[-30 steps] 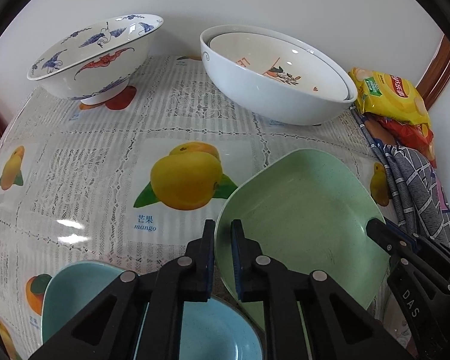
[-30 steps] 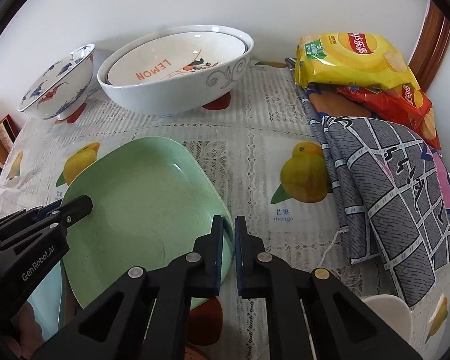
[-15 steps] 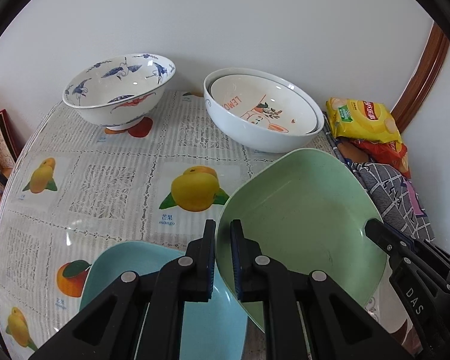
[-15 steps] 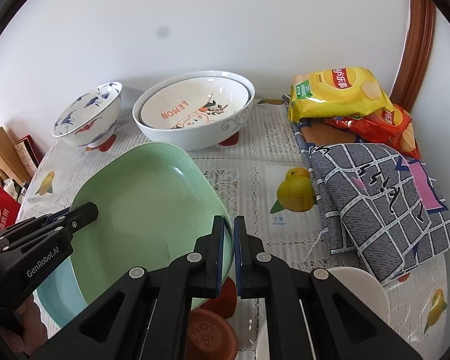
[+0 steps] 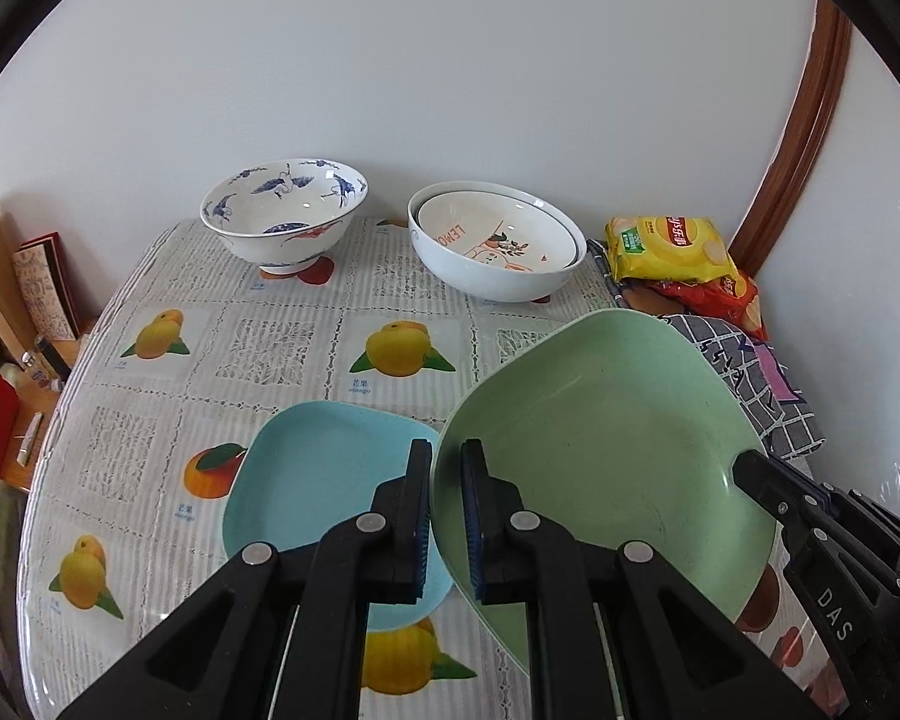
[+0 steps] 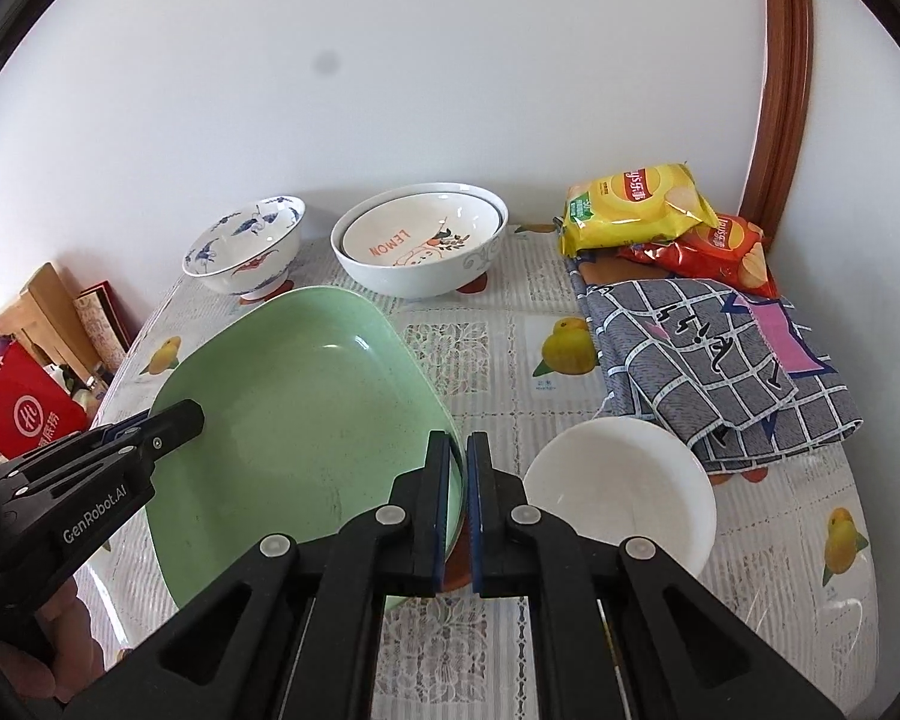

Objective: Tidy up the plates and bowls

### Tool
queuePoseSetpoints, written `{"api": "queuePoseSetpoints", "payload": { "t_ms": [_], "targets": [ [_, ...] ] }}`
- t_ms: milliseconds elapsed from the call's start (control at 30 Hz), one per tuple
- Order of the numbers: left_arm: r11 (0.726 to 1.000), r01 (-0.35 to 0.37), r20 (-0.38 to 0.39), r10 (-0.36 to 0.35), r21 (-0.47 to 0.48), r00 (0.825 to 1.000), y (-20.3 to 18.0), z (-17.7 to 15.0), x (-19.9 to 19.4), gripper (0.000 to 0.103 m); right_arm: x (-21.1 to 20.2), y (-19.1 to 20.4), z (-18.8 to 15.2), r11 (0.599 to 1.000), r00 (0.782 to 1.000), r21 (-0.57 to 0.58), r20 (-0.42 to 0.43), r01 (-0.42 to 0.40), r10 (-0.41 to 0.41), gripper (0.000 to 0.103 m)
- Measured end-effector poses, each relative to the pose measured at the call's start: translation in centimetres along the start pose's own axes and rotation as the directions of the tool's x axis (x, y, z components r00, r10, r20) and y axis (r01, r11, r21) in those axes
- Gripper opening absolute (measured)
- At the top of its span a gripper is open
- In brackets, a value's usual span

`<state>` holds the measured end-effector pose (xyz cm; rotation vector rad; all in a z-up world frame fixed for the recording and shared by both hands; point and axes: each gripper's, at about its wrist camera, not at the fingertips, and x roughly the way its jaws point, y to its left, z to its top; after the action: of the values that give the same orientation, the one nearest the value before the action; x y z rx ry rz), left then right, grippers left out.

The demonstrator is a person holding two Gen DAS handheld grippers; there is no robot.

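Both grippers hold a green square plate (image 5: pixel 606 438) in the air above the table. My left gripper (image 5: pixel 446 468) is shut on its left rim. My right gripper (image 6: pixel 457 468) is shut on its right rim; the plate also shows in the right wrist view (image 6: pixel 306 414). A light blue square plate (image 5: pixel 324 486) lies on the table below and left of the green one. A blue-and-white bowl (image 5: pixel 285 222) and a white bowl with a lemon-print bowl nested in it (image 5: pixel 498 252) stand at the back. A small white bowl (image 6: pixel 621 492) sits right of my right gripper.
Yellow (image 6: pixel 636 207) and red (image 6: pixel 714 252) crisp bags and a grey checked cloth (image 6: pixel 714 360) lie at the table's right. A brown dish (image 6: pixel 459 558) shows under the green plate. Boxes and a red bag (image 6: pixel 24 420) stand beyond the left table edge. A wall is behind.
Both grippers have risen and pulled back with the green plate, lifting it clear of the table. The blue plate and the small white bowl have come into fuller view.
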<state>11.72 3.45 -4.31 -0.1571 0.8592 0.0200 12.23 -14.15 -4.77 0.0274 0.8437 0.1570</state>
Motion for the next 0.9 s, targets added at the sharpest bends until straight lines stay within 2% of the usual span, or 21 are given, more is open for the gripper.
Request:
{"api": "queuePoseSetpoints", "payload": {
  "t_ms": [367, 900],
  "targets": [
    [1.0, 0.021, 0.025, -0.021, -0.014, 0.999, 0.4, -2.2, -2.9, 0.01, -3.1, 0.2, -2.8, 1.0, 1.0, 0.021, 0.017, -0.021, 0.021, 0.005],
    [1.0, 0.012, 0.042, -0.011, -0.029, 0.999, 1.3, -3.0, -5.0, 0.01, -4.7, 1.0, -3.5, 0.999, 0.998, 0.021, 0.04, -0.044, 0.043, 0.005]
  ]
}}
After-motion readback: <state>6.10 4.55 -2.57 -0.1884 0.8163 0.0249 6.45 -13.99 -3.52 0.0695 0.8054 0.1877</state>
